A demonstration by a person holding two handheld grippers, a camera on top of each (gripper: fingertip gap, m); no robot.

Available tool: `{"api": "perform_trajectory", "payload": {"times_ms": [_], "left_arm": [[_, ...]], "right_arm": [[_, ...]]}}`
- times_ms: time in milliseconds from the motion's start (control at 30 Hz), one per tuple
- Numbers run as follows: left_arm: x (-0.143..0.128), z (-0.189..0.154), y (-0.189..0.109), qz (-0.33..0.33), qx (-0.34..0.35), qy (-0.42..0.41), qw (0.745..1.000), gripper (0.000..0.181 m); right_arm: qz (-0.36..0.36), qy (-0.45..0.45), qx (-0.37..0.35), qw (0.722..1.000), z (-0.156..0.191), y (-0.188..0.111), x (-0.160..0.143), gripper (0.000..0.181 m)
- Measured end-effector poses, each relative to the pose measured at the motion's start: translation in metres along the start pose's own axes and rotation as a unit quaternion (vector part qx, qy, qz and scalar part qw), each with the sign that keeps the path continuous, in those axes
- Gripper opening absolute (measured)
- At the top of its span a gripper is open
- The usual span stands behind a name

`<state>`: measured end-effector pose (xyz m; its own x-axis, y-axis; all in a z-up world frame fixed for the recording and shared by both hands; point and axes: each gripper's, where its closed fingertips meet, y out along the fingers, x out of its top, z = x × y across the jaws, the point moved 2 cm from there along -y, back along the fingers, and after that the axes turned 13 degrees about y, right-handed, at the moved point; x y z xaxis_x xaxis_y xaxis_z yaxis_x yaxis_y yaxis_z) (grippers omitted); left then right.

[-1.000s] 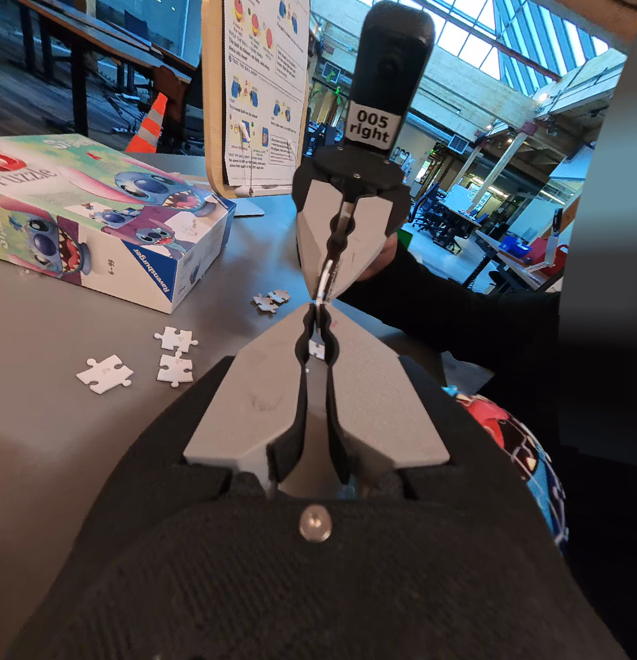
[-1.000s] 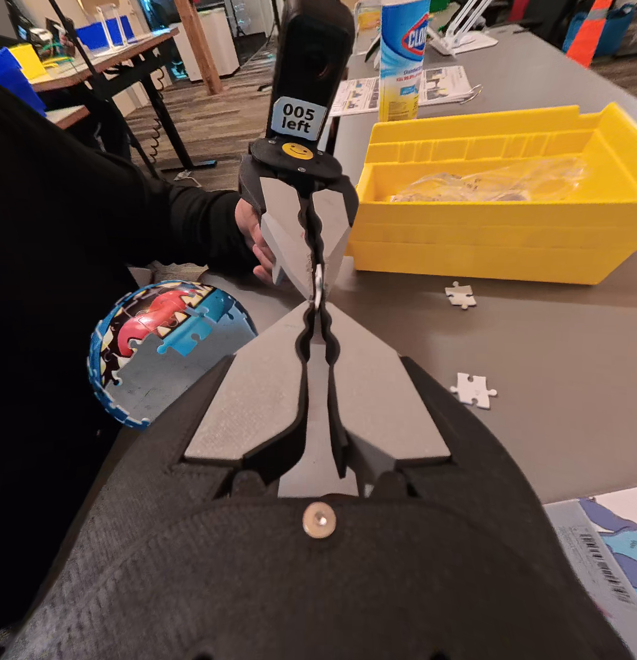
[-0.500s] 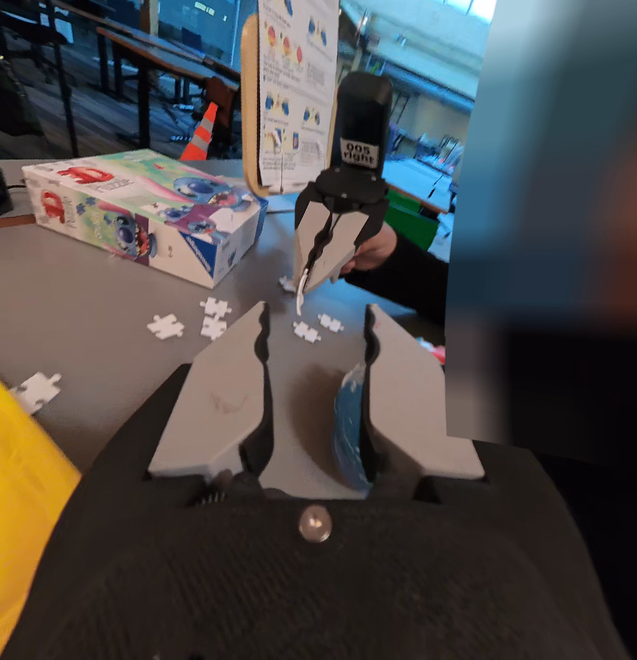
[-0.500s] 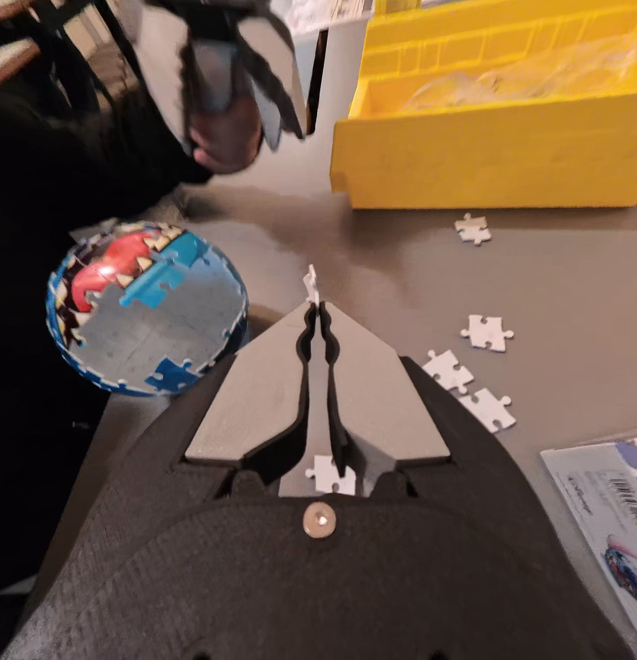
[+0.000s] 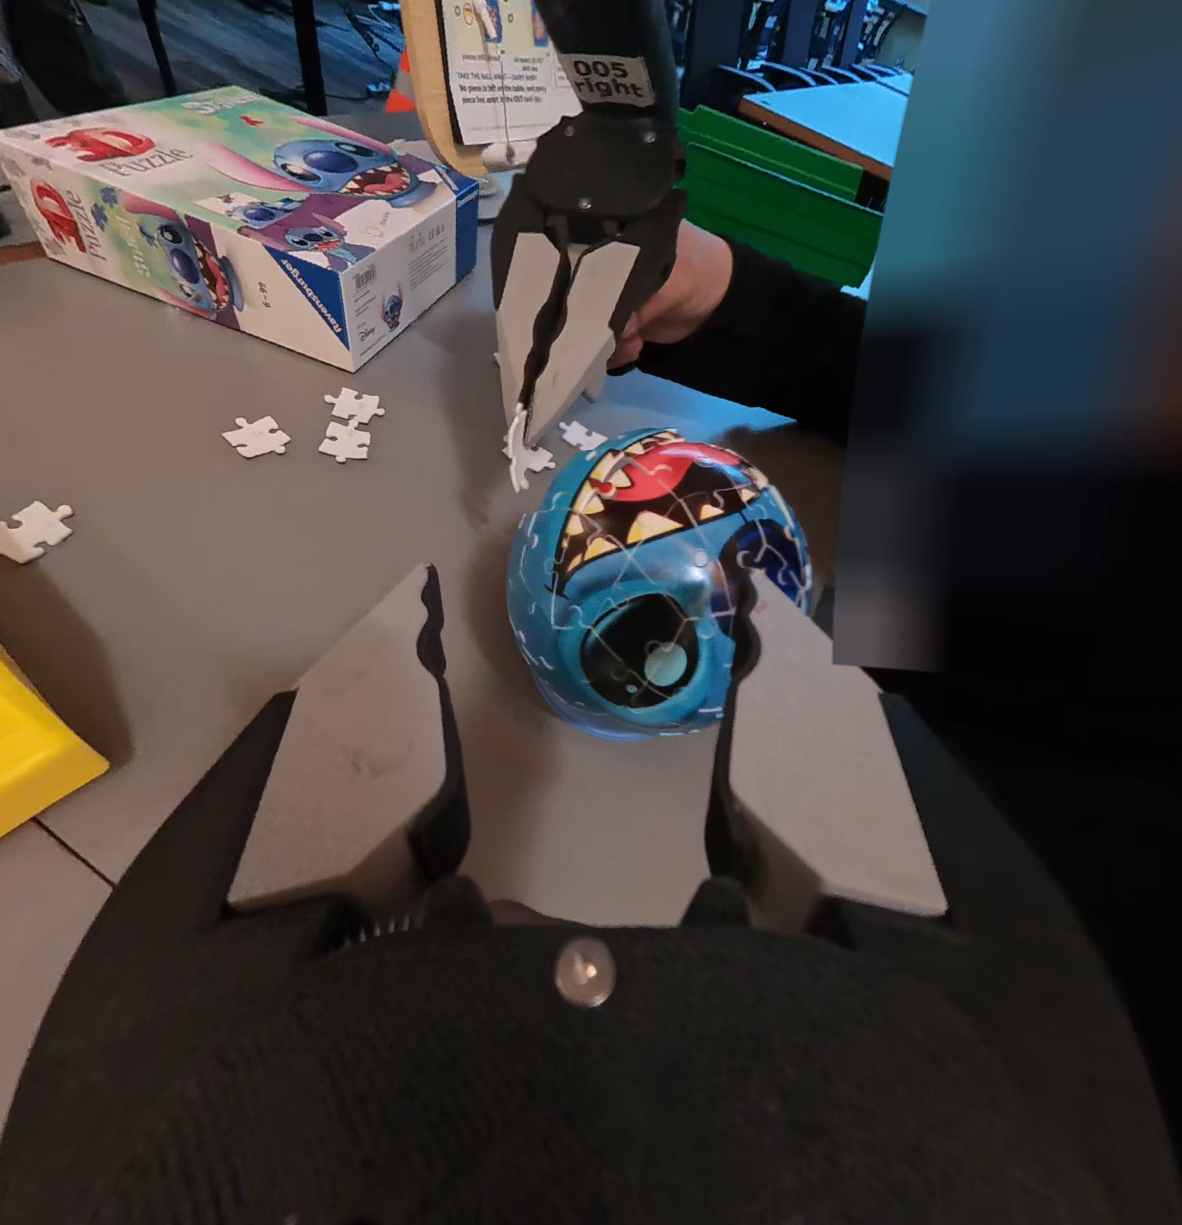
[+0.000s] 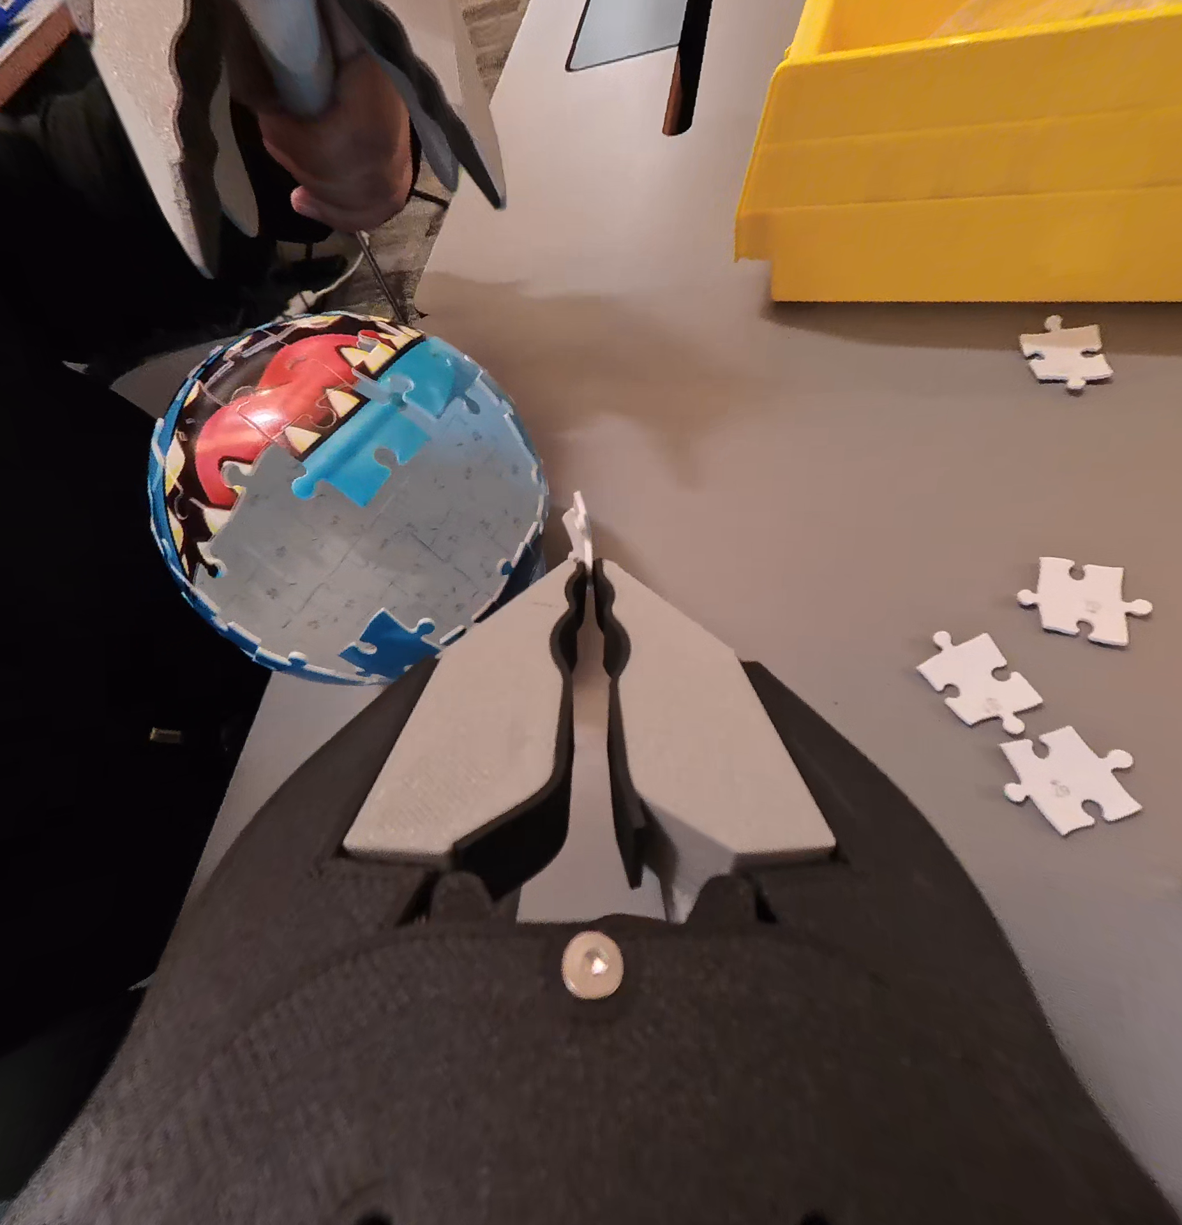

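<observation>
Right gripper point(image 6: 587, 563) pinching a white puzzle piece point(image 6: 580, 524) upright between closed fingers, just beside the puzzle ball point(image 6: 349, 497) sitting at the counter point(image 6: 741, 464) edge nearest the person. Left gripper point(image 5: 585, 583) hovering with fingers spread wide, right fingertip overlapping the ball. Loose pieces point(image 6: 979, 683) lying near the yellow bin point(image 6: 973, 219).

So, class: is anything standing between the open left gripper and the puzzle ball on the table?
Nothing visible does. The left gripper is open, and the puzzle ball sits on the grey table just ahead, beside its right finger. The right gripper, shut on a white puzzle piece, hangs off to the ball's far side.
</observation>
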<state>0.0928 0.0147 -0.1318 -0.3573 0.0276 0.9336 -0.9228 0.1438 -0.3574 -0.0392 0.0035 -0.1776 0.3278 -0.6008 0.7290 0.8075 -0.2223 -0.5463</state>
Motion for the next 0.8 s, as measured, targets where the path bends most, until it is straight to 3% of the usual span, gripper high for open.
{"api": "perform_trajectory", "payload": {"times_ms": [100, 167, 267, 433, 600, 800], "left_arm": [[0.007, 0.008, -0.002, 0.008, 0.029, 0.019, 0.999, 0.076], [0.024, 0.02, -0.003, 0.002, 0.052, 0.023, 0.998, 0.056], [0.044, 0.028, 0.018, 0.023, 0.036, 0.035, 0.998, 0.041], [0.034, 0.041, 0.071, 0.139, 0.002, 0.095, 0.986, 0.037], [0.034, 0.04, 0.093, 0.161, -0.057, 0.092, 0.981, 0.014], [0.023, 0.034, 0.104, 0.199, -0.09, 0.103, 0.97, 0.007]], "right_arm": [[0.009, -0.002, 0.011, 1.0, 0.003, 0.0, -0.002, 0.0], [0.01, -0.005, 0.013, 1.0, 0.004, -0.001, -0.001, 0.0], [0.005, -0.004, 0.015, 1.0, 0.004, -0.004, 0.001, 0.0], [-0.001, -0.005, 0.015, 1.0, 0.007, -0.007, 0.005, 0.0], [0.005, -0.01, 0.009, 1.0, 0.005, -0.005, 0.005, 0.0], [-0.005, -0.009, 0.018, 1.0, 0.007, -0.008, 0.01, 0.0]]}}
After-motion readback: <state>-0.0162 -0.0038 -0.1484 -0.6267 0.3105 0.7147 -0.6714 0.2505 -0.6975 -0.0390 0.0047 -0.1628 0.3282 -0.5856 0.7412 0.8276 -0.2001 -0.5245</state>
